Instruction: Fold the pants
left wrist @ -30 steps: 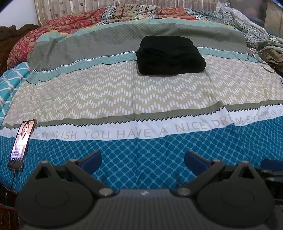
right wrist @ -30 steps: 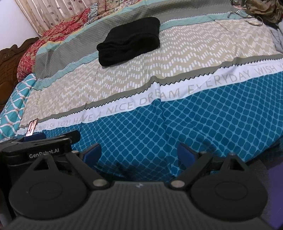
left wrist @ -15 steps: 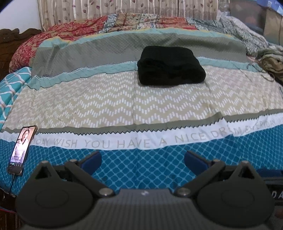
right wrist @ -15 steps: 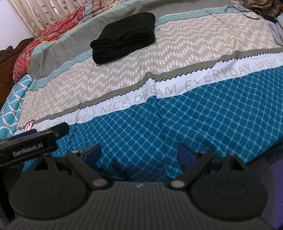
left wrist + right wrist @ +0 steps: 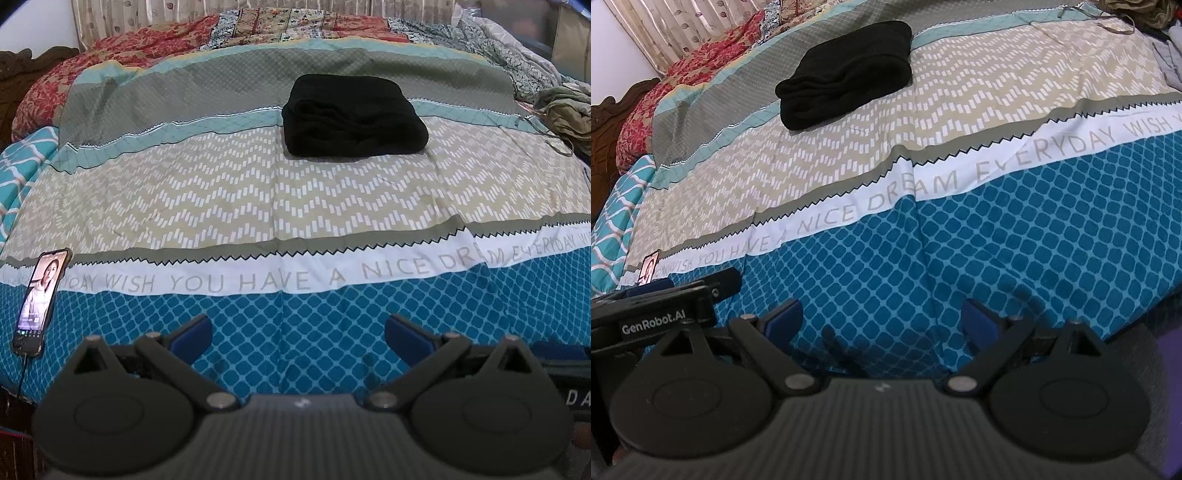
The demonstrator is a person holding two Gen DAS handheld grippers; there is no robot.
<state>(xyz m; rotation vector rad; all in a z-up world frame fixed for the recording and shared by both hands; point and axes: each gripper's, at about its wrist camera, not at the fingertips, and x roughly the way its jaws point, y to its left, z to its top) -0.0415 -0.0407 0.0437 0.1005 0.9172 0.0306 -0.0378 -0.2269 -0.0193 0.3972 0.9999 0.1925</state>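
- Bedroom scene: a wide bed (image 5: pixel 229 206) fills both views, covered by a striped bedspread (image 5: pixel 1015 236) with a blue lattice band nearest the cameras, a white band of printed words, a beige zigzag band, and grey and teal bands beyond.
- Left tongs (image 5: pixel 298 334) hover over the blue band at the near edge of the bed, their two blue-tipped fingers (image 5: pixel 192 334) spread wide apart, with nothing between them and nothing touched.
- Right tongs (image 5: pixel 881 320) hang over the same blue band, fingers (image 5: pixel 785 317) likewise wide apart and empty, just beside the other tool, whose black body shows at the left of the right wrist view.
- Black pants (image 5: pixel 352 116) lie folded into a thick, compact bundle far up the bed, where the beige and teal bands meet, well apart from both tongs.
- Lit phone (image 5: pixel 40 295) rests on the bedspread at the left near edge, with a cable running down from it; in the right wrist view it is mostly hidden behind the left tool.
- Heap of olive clothes (image 5: pixel 565 114) is cut off at the right edge; what the garments are cannot be told.
- Red patterned bedding (image 5: pixel 122 55), a curtain (image 5: pixel 665 33) and a dark carved headboard (image 5: pixel 605 122) sit at the far side, warped by the lens.
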